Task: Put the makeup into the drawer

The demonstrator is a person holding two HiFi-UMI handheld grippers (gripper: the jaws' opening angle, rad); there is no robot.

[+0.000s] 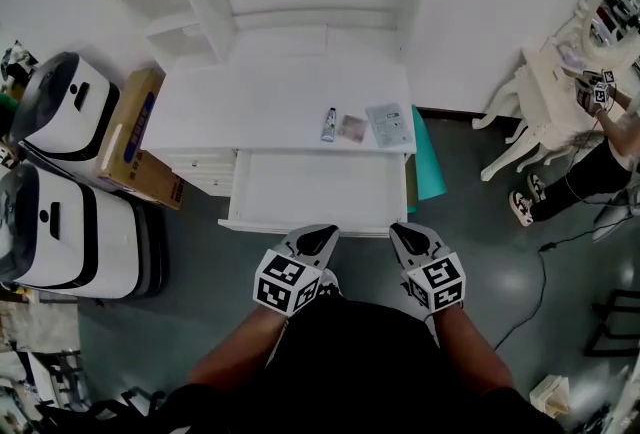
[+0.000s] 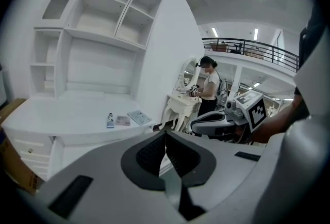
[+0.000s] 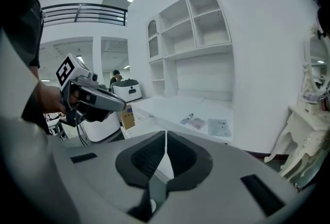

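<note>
As the drawer (image 1: 310, 190) stands open under the counter (image 1: 250, 102), the tube (image 1: 328, 124), small packet (image 1: 351, 129) and large packet (image 1: 390, 124) likely need only short drops; the left tongs (image 1: 318, 240) and right tongs (image 1: 412, 240) hang closed, empty.

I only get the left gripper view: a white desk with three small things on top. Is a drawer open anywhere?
Observer: Yes. The head view shows the drawer pulled out under the desk top, and it looks bare inside.
Operator: Is the other gripper carrying something?
Observer: No. The right gripper view shows the right gripper with its jaws together and nothing between them.
Operator: What stands on the floor left of the desk?
Observer: The head view shows a cardboard box and, beyond it, two white machines.
</note>
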